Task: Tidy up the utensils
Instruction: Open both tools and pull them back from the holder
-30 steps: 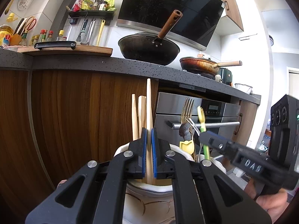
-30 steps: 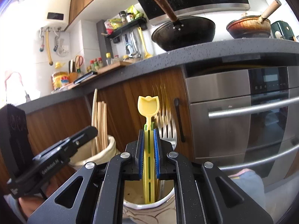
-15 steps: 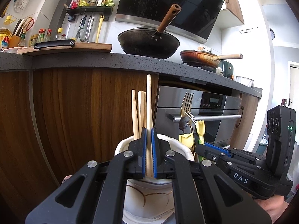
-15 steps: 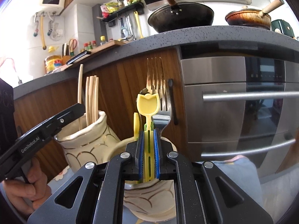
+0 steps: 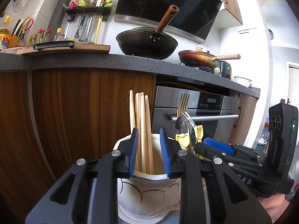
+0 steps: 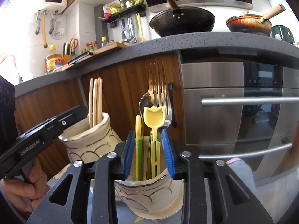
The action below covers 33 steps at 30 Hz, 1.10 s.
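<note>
The left claw (image 5: pixel 148 150) is opening. Its blue pads stand apart over the mouth of a cream ceramic holder (image 5: pixel 149 192), and the wooden chopsticks (image 5: pixel 141 128) stand upright between the pads, inside this holder. The pads do not press on the chopsticks, though the left pad is very close to them.

The right claw (image 6: pixel 148 153) is opening too. Between its pads stands a yellow tulip-shaped utensil (image 6: pixel 154 116) with a yellow-green handle, resting in a second cream holder (image 6: pixel 149 194) with gold lines. The pads are on both sides of the handle and no longer squeeze it. In the same holder there are a gold fork (image 6: pixel 157 82), a metal spoon (image 6: pixel 144 99) and another yellow-green utensil (image 6: pixel 138 128).

The two holders stand just beside each other, the one with chopsticks on the left. Seen from the right wrist, a hand (image 6: pixel 22 188) holds the left tool at the near left edge. Behind them are wooden cabinet doors (image 5: pixel 74 112) and a steel oven (image 6: pixel 233 102), and above, on the dark desk (image 5: pixel 93 62), a black wok (image 5: pixel 147 41).
</note>
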{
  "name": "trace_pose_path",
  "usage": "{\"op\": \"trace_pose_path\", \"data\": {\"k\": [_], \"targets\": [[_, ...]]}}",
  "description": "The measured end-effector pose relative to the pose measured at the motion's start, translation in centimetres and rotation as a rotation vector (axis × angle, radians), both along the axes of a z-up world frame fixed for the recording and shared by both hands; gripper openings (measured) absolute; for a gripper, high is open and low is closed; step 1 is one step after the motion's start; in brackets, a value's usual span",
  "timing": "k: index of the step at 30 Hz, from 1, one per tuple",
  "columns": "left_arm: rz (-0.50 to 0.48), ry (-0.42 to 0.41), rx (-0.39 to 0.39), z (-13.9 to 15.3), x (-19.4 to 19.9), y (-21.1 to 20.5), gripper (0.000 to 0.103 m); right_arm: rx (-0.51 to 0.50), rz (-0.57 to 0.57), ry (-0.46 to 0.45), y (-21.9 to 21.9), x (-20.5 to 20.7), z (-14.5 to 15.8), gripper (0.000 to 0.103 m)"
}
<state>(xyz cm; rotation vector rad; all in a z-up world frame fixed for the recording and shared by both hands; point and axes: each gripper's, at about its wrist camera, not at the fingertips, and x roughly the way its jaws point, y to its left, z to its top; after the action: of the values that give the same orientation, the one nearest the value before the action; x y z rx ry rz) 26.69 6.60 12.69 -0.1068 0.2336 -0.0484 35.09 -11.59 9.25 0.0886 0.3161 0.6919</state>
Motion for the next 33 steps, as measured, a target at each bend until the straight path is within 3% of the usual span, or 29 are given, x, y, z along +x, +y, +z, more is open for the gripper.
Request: {"op": "trace_pose_path", "data": {"k": [6,11,19,28,33], "targets": [[-0.008,-0.035,0.010,0.5,-1.2,-0.1,0.043,0.033,-0.023,-0.010,-1.5,-0.5,0.5,0.054],[0.001,-0.062,0.033,0.8,-2.4,0.0,0.069,0.038,-0.030,-0.017,-2.4,-1.2,0.6,0.066],[0.051,-0.113,0.034,0.2,-5.1,0.9,0.095,0.025,-0.038,-0.063,-2.8,-3.2,0.4,0.090],[0.128,-0.117,0.016,-1.6,-7.7,2.1,0.097,-0.033,-0.052,-0.081,-2.7,-6.1,-1.2,0.098],[0.134,-0.119,0.017,-2.3,-8.8,2.0,0.097,-0.052,-0.057,-0.142,-3.1,-8.3,-1.9,0.098]]}}
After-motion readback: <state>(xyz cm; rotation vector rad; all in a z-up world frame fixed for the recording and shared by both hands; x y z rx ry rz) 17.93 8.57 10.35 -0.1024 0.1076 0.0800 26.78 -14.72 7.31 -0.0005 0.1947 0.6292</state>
